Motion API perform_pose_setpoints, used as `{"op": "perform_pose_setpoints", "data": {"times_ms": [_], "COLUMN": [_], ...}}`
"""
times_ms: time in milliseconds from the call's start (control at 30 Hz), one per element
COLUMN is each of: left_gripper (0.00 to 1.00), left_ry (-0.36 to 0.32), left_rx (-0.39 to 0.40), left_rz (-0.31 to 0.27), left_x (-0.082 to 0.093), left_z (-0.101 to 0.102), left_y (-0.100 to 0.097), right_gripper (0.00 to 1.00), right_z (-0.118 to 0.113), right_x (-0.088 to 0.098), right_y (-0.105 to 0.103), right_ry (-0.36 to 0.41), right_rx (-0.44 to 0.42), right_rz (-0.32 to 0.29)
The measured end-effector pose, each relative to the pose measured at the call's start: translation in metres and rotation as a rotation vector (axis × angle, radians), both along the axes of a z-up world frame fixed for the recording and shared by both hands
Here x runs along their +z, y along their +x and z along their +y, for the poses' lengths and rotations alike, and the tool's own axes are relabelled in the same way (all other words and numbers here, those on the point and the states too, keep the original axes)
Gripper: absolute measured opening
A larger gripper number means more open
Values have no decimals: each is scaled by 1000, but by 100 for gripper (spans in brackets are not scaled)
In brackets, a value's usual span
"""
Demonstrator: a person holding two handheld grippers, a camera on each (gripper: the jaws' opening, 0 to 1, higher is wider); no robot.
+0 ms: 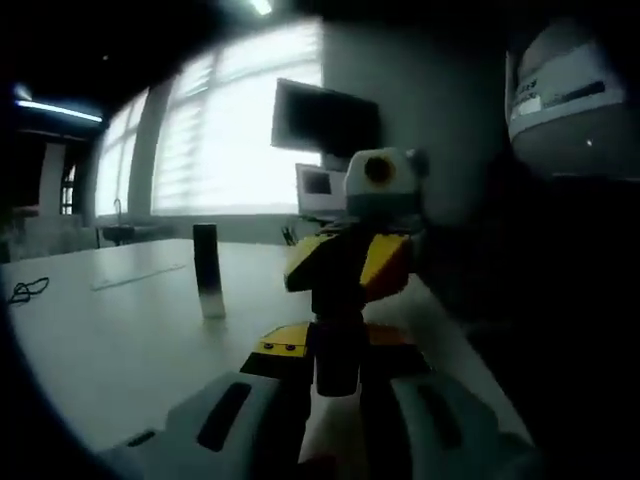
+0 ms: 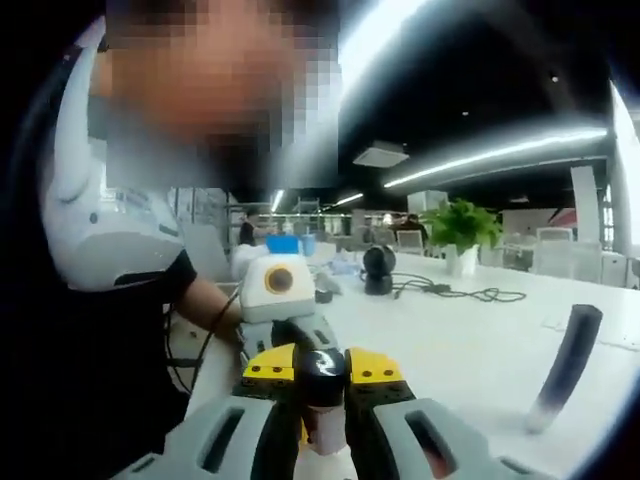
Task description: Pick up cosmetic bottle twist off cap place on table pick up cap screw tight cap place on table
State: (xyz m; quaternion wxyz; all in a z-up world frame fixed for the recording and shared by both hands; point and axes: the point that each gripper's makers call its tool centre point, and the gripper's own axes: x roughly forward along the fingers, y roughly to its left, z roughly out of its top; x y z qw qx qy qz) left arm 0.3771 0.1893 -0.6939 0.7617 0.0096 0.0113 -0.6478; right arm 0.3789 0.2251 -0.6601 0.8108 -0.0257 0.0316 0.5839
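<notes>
Left gripper view: the left gripper clenches the dark cosmetic bottle, facing the right gripper. Right gripper view: the right gripper grasps the cap. A dark tube stands mid-desk. Twisting seems underway; whether loosening or tightening is unclear, and setting down remains.

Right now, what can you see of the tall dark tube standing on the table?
The tube is a slim dark cylinder, black at the top and fading to a pale, clear-looking base. It stands upright on the white table, apart from both tongs, and nothing touches it. In the right gripper view it looks tilted, probably because the camera is rolled. Its surface looks smooth, like plastic. No label can be made out.
</notes>
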Motion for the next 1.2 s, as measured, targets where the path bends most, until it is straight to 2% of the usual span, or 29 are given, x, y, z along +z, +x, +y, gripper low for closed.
{"op": "perform_pose_setpoints", "data": {"times_ms": [500,767,1200], "left_gripper": [7,7,7], "left_ry": [9,35,29], "left_rx": [-135,-173,-168], "left_rz": [49,47,47], "left_x": [-4,-10,-9], "left_z": [-6,-7,-6], "left_y": [-22,-28,-26], "right_gripper": [10,10,10], "right_z": [1,2,3], "right_x": [-1,-7,-5], "right_y": [-24,-31,-31], "right_ry": [9,-41,-31], "right_rx": [235,349,347], "right_rz": [21,42,31]}}
